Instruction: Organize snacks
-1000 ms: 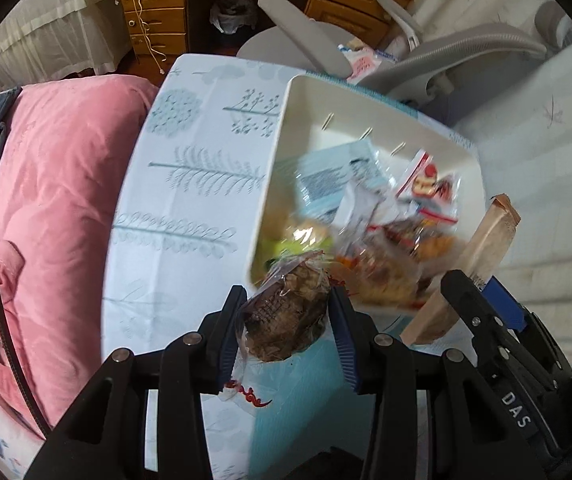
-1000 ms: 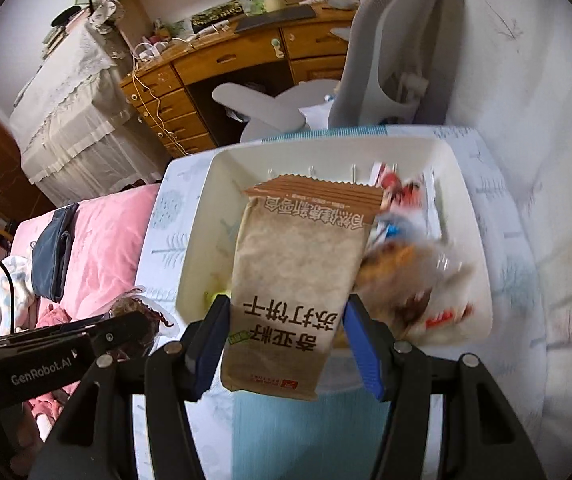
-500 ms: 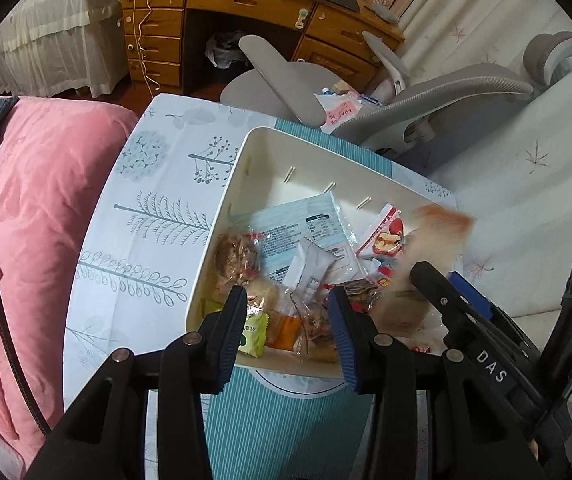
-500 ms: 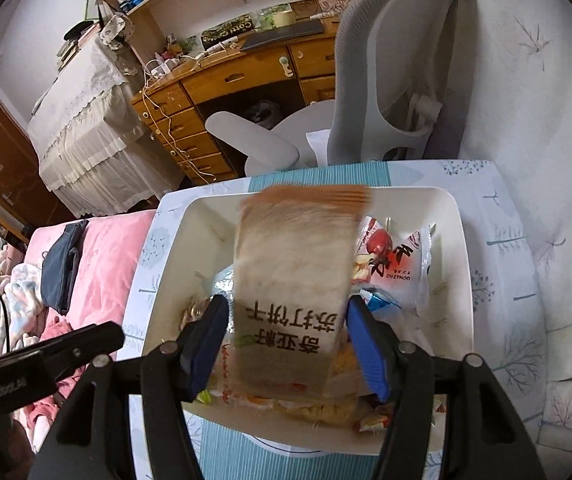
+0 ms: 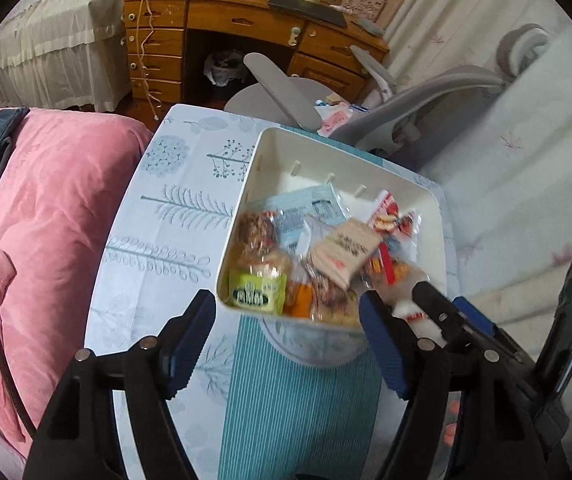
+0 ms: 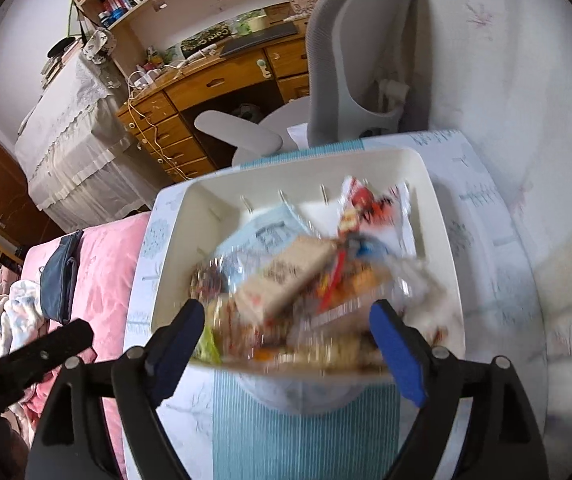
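A white plastic bin (image 5: 246, 200) (image 6: 174, 256) stands on the small table and holds several snack packets. A brown cracker packet (image 5: 344, 252) (image 6: 286, 280) lies on top of the pile, blurred in the right wrist view. A dark cookie packet (image 5: 258, 228) lies at the bin's left side. My left gripper (image 5: 286, 344) is open and empty, just before the bin's near rim. My right gripper (image 6: 286, 348) is open and empty over the near rim. The right gripper's fingers (image 5: 438, 312) show at the right of the left wrist view.
The table wears a white tree-print cloth (image 5: 174, 216) with a teal runner (image 5: 286, 400). A pink quilt (image 5: 46, 220) lies to the left. A grey office chair (image 5: 426, 96) and a wooden desk (image 5: 246, 28) stand beyond the table. White fabric (image 6: 526, 120) rises on the right.
My left gripper let the dark cookie packet go into the bin and opened wide. My right gripper let the brown cracker packet go onto the pile. Both grippers pulled back.
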